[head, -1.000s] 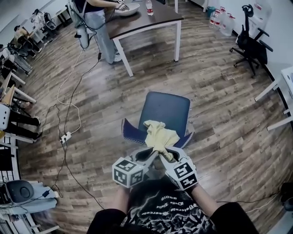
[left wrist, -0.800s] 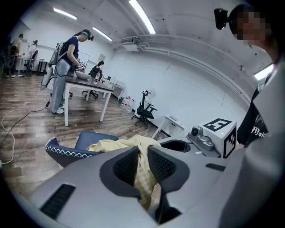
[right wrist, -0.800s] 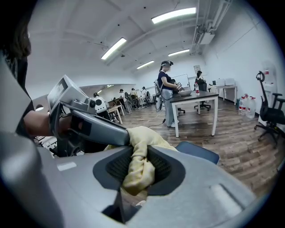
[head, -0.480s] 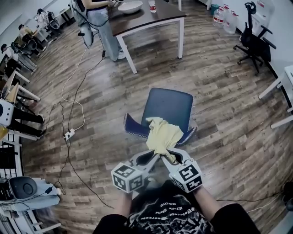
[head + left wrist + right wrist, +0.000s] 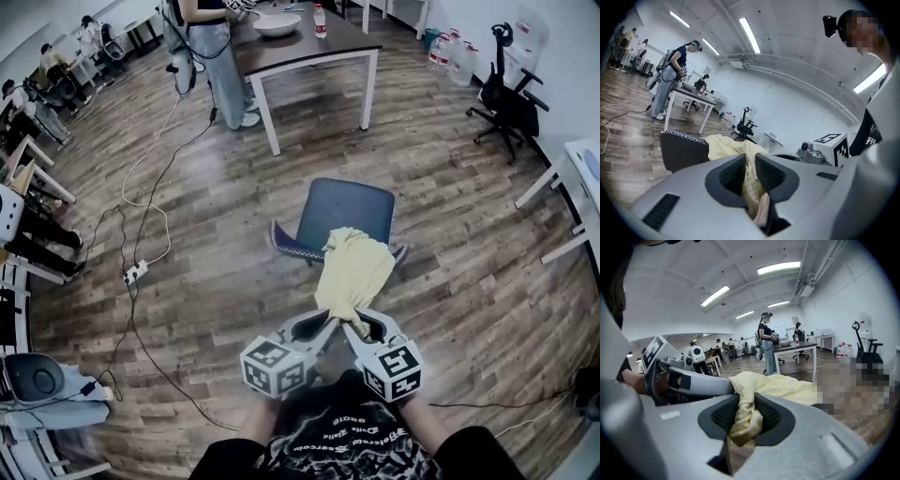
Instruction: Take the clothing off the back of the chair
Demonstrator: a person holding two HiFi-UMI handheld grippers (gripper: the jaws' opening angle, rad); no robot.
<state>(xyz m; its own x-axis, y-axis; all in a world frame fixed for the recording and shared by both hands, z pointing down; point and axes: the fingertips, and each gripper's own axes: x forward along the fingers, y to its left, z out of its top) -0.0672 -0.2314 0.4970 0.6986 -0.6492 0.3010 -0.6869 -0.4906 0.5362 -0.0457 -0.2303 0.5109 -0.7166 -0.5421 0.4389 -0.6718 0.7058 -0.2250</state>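
Note:
A pale yellow garment stretches from the top of the dark blue chair's back toward me, its far end lying over the back's right part. The chair seat is beyond it. My left gripper and right gripper sit side by side at the garment's near end. In the left gripper view the left gripper is shut on a fold of the yellow cloth, with the chair back ahead. In the right gripper view the right gripper is shut on a bunch of the cloth.
A dark-topped table with a bowl stands far ahead, a person beside it. A black office chair is at far right. Cables and a power strip lie on the wood floor to the left. A white table leg is at right.
Both grippers have drawn back toward me with the garment. The cloth now hangs longer and more stretched between the chair back and the jaws.

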